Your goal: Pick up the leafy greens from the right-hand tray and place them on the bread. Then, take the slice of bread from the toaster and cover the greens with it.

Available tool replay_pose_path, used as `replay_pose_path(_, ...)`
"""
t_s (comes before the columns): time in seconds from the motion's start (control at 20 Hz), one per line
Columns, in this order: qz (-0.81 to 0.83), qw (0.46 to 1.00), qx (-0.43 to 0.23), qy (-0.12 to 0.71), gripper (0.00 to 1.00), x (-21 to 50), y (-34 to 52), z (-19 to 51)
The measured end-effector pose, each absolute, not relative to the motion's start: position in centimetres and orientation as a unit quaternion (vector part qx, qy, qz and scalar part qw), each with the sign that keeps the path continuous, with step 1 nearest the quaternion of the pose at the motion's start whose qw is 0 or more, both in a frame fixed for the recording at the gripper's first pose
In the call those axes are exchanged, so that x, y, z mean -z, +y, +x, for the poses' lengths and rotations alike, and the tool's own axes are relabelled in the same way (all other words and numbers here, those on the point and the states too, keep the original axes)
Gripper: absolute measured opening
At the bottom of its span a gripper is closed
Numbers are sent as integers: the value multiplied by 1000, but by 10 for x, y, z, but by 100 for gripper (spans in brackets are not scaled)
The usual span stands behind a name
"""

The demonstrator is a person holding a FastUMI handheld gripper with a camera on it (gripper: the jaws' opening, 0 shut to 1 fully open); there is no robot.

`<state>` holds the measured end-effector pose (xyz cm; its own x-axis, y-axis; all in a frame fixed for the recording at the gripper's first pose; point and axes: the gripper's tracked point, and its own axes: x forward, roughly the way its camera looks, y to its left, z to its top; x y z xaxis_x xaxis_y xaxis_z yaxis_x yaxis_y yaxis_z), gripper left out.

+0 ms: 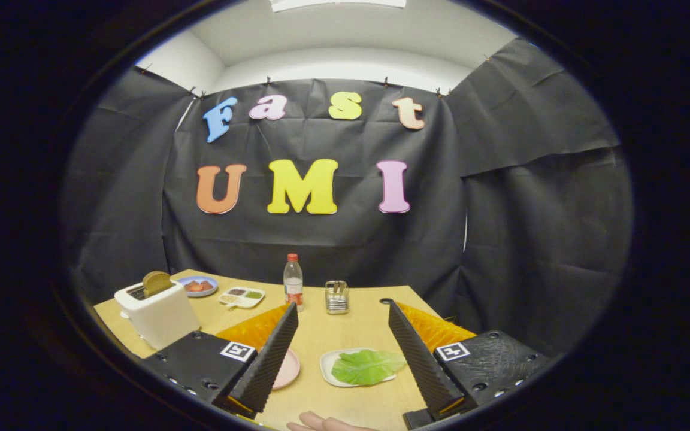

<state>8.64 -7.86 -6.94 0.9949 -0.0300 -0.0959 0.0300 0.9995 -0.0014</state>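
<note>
A leafy green (366,366) lies flat on a white tray (328,364) on the wooden table, just ahead of my fingers and nearer the right one. My gripper (342,314) is open and empty, held above the table. A pink plate (288,369) shows beside the left finger (270,359), which hides most of it; I cannot see any bread on it. The white toaster (156,312) stands further left with a brown slice of bread (157,282) sticking up out of its slot.
Beyond the fingers stand a clear bottle with a red cap (293,281) and a small metal holder (336,297). A blue plate with red food (198,285) and a white divided dish (241,296) sit behind the toaster. A hand (324,424) rests at the table's near edge.
</note>
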Motion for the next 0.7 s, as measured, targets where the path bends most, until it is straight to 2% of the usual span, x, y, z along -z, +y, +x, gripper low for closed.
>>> replay_pose_path(0.55, -8, 996, 57, 61, 94, 87, -156, 147)
replay_pose_path(0.7, -9, 994, 61, 90, 94, 114, -172, 172)
